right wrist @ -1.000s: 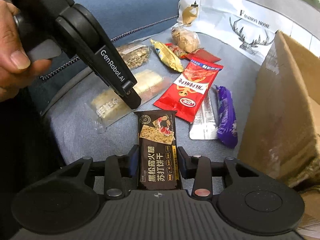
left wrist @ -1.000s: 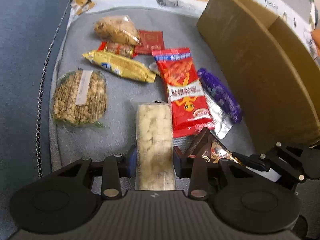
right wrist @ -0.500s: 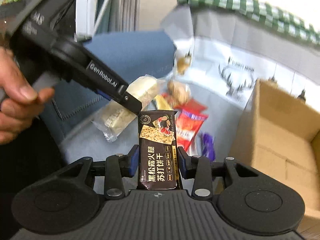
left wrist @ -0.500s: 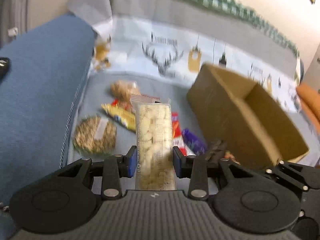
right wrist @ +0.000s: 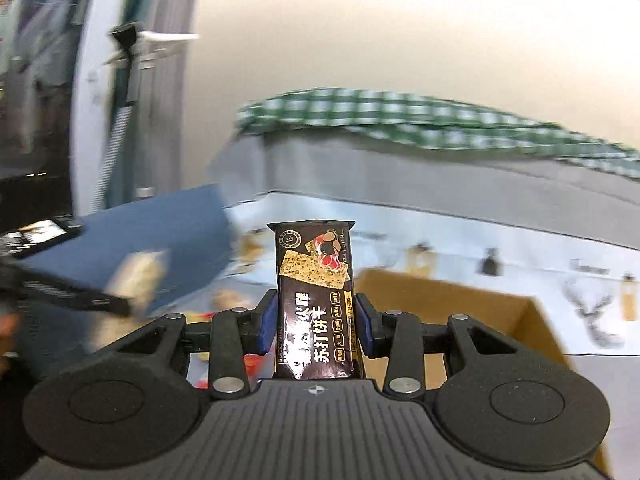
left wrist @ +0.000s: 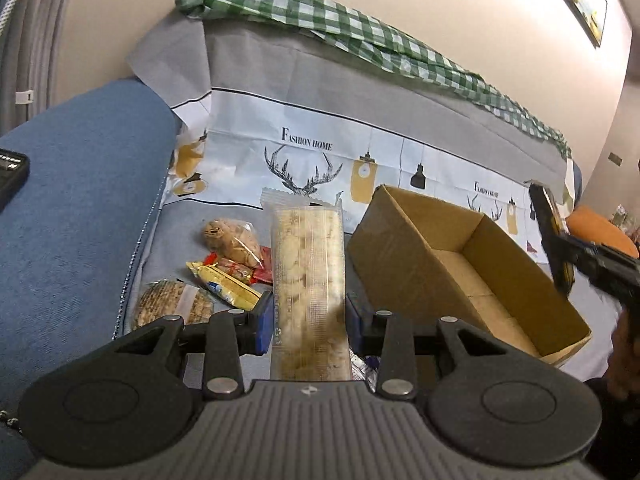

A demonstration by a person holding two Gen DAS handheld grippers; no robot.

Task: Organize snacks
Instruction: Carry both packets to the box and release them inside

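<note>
Left tongs (left wrist: 308, 320): I hold them raised above the sofa seat, pointed at the backrest, clamped on a clear cracker pack (left wrist: 307, 280) that stands upright at frame centre.
Right tongs (right wrist: 316, 320): raised too, gripping a dark biscuit pack (right wrist: 316, 300) upright in the centre; the view is blurred.
Right tongs seen from the left: at the right edge of the frame, dark biscuit pack (left wrist: 554, 240) above the box's right end.
Cardboard box (left wrist: 472, 268): open-topped, centre right of the left view, its inside bare; its near corner lies just right of my cracker pack.
Loose snacks: nut bag (left wrist: 232, 236), yellow packet (left wrist: 222, 284) and round grain pack (left wrist: 172, 308) lie left of the cracker pack, beside the blue cushion (left wrist: 80, 208).
Open room: bare seat fabric between snacks and box.
</note>
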